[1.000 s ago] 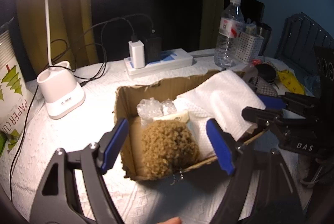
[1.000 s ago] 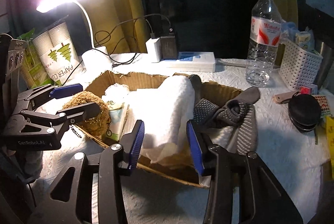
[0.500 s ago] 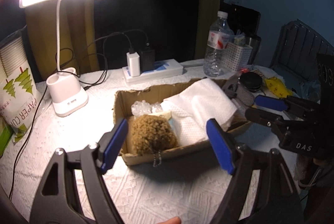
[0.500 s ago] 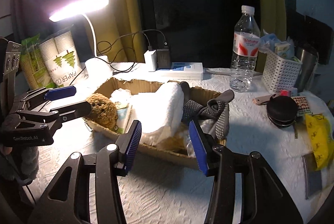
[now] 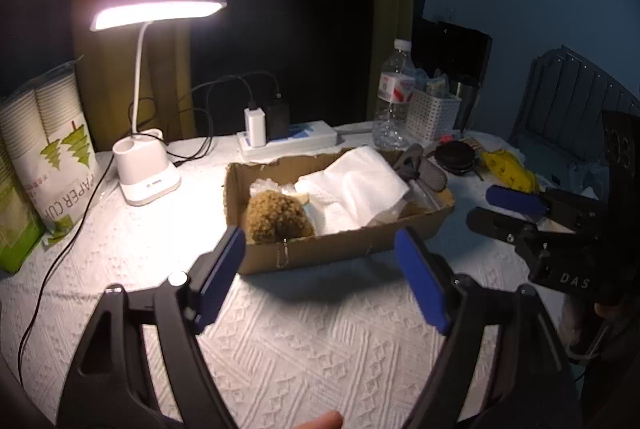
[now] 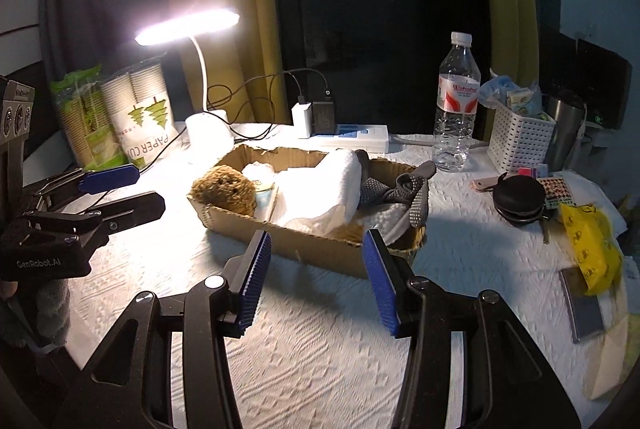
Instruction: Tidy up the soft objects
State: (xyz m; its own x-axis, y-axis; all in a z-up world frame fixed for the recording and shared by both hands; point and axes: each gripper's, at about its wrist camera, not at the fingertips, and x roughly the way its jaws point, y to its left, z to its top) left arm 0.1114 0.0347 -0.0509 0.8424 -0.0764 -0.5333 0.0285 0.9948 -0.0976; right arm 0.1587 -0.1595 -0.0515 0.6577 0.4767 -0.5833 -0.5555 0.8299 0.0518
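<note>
A shallow brown cardboard box (image 5: 344,249) sits on the white textured cloth-covered surface (image 5: 320,329) just ahead of both claws, and it holds the soft things: a curly tan-brown fuzzy ball (image 5: 276,217) at the end nearest the left claw (image 5: 320,269), a folded white towel (image 5: 352,185) in the middle, and a grey knitted sock-like bundle (image 6: 400,189) at the end ahead of the right claw (image 6: 316,277), draped over the box rim. The left claw's blue-padded fingers (image 5: 222,273) stand wide apart with nothing between them, held short of the box's near wall. The right claw's blue ribbed fingers (image 6: 256,277) are likewise spread and empty, just before the box's near edge. Beyond the box from the claws stand a white power strip with plugged chargers (image 5: 288,139), a lit white desk lamp (image 5: 148,173), and a clear plastic water bottle (image 6: 456,109). A white perforated plastic basket (image 6: 520,141) and a black round zip case (image 6: 518,199) lie to the right of the right claw's line, and a sleeve of paper cups (image 5: 48,149) stands far to the left of the left claw.
</note>
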